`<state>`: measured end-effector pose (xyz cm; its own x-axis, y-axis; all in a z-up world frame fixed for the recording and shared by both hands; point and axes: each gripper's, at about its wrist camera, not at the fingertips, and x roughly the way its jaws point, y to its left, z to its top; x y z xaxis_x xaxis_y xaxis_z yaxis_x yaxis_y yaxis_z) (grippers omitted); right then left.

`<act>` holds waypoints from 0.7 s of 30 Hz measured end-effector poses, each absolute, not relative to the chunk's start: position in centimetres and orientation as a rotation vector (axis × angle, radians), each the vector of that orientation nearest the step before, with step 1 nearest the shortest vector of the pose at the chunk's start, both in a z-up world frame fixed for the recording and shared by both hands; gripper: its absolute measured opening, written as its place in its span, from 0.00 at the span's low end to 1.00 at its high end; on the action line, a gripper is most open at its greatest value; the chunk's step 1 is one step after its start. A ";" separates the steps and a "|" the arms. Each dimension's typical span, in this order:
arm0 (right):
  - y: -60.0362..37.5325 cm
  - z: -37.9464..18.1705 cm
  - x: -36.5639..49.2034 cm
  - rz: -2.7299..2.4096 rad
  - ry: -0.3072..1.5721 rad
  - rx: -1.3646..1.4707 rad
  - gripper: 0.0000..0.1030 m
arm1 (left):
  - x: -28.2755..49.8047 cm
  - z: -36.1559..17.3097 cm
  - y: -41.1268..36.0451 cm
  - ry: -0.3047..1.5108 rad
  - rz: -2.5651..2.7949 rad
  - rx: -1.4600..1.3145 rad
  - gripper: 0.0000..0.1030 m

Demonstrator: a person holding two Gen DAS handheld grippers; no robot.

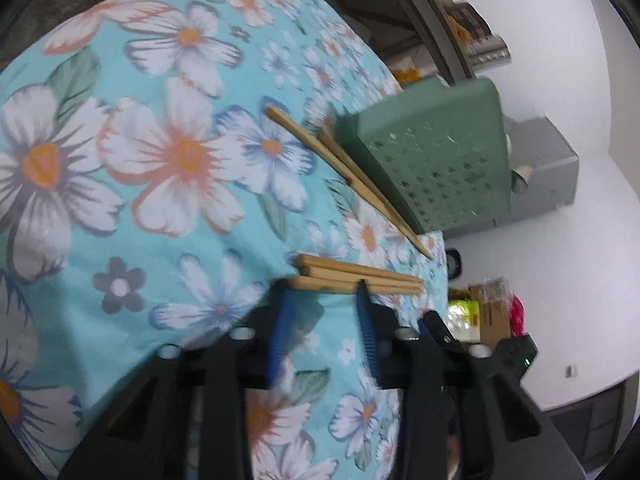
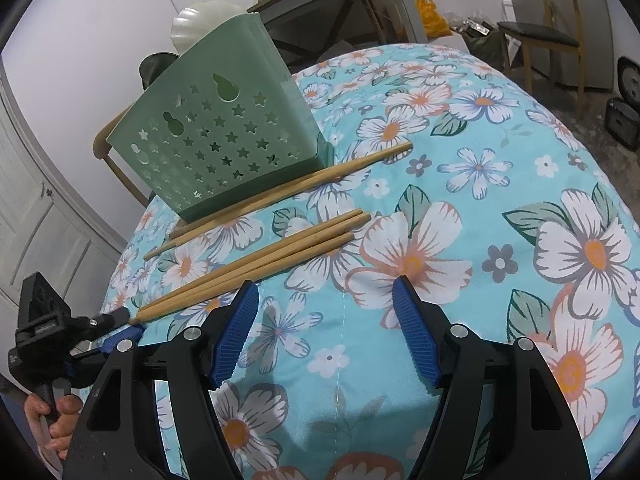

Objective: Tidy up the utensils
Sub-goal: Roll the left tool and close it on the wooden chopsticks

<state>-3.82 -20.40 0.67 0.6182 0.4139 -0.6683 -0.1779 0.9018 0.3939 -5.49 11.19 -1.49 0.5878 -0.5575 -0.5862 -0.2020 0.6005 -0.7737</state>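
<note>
Five wooden chopsticks lie on the tabletop under its floral cloth [image 2: 480,220], and you, operator, have both tools out over them. Where exactly are they? (Desk)

Two chopsticks [image 2: 285,192] rest side by side against the foot of the green basket [image 2: 224,136]. The bundle of three chopsticks [image 2: 250,266] lies just in front, apart from the pair and roughly parallel to it. (Field)

How do they look? (Desk)

Pale tan wood, straight, blunt at one end and tapering toward the other. The basket is mint plastic, punched with stars and gourd-shaped holes, and it stands upright at the cloth's edge. (Field)

And your tongs? (Desk)

Your left tongs [image 1: 324,283] are narrowed to a small gap with their tips at one end of the bundle. Whether the pads press on wood, I cannot tell. Your right tongs [image 2: 325,282] stand wide apart and empty over the cloth, one pad close beside the bundle's middle. (Field)

How will the sticks handle? (Desk)

Light and stiff, I judge, but smooth and thin, so they may roll or fan apart. An end grip will probably let the far tips swing and droop. You would do better to pinch nearer the middle, across all three at once, squeezing them flat together. The soft cloth may bunch under the pads, so keep the tips low but off the fabric. (Field)
</note>
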 end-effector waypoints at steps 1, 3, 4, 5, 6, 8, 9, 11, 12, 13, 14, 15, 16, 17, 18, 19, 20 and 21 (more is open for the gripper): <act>-20.4 0.7 -3.8 0.347 0.840 0.305 0.65 | -5.6 -1.8 11.3 0.942 -0.235 -0.950 0.16; -20.5 0.7 -3.8 0.347 0.839 0.305 0.65 | -5.8 -2.3 12.0 0.925 -0.240 -0.992 0.15; -20.5 0.7 -3.8 0.347 0.840 0.304 0.65 | -5.8 -2.5 12.2 0.917 -0.245 -1.018 0.14; -20.4 0.7 -3.8 0.346 0.840 0.303 0.65 | -5.9 -2.6 12.5 0.903 -0.250 -1.050 0.14; -20.5 0.7 -3.9 0.345 0.840 0.301 0.65 | -6.0 -2.8 12.8 0.891 -0.250 -1.080 0.13; -20.4 0.8 -3.9 0.345 0.840 0.301 0.65 | -6.1 -3.0 13.2 0.873 -0.248 -1.122 0.13; -20.5 0.8 -3.9 0.346 0.840 0.303 0.65 | -6.2 -3.0 13.4 0.864 -0.249 -1.137 0.11; -20.4 0.8 -3.9 0.345 0.840 0.302 0.65 | -6.1 -3.1 13.6 0.830 -0.279 -1.176 0.10; -20.4 0.8 -3.9 0.345 0.840 0.301 0.65 | -6.0 -3.0 13.7 0.825 -0.288 -1.178 0.10; -20.4 0.8 -3.9 0.344 0.840 0.298 0.65 | -5.9 -3.0 13.8 0.815 -0.293 -1.187 0.10; -20.4 0.8 -3.9 0.342 0.840 0.296 0.65 | -5.9 -3.1 13.9 0.811 -0.292 -1.197 0.10; -20.4 0.8 -3.9 0.343 0.840 0.296 0.65 | -5.9 -3.2 14.0 0.809 -0.290 -1.213 0.10; -20.5 0.8 -3.9 0.343 0.840 0.297 0.65 | -5.8 -3.4 14.2 0.806 -0.288 -1.231 0.10; -20.5 0.8 -3.9 0.344 0.840 0.299 0.65 | -5.9 -3.5 14.4 0.798 -0.285 -1.251 0.10; -20.4 0.8 -3.9 0.344 0.840 0.298 0.65 | -5.9 -3.5 14.6 0.787 -0.282 -1.273 0.10; -20.4 0.8 -3.9 0.344 0.840 0.300 0.65 | -6.1 -3.5 14.8 0.784 -0.280 -1.278 0.10; -20.4 0.8 -4.0 0.345 0.840 0.301 0.65 | -5.9 -3.4 14.9 0.781 -0.275 -1.274 0.10; -20.4 0.8 -4.0 0.345 0.840 0.301 0.65 | -5.8 -3.3 14.9 0.777 -0.268 -1.264 0.10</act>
<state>-3.98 -20.38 0.76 0.6185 0.4119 -0.6691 -0.1776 0.9028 0.3916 -5.76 14.91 -3.31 0.7215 -0.5821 -0.3750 -0.2278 0.3119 -0.9224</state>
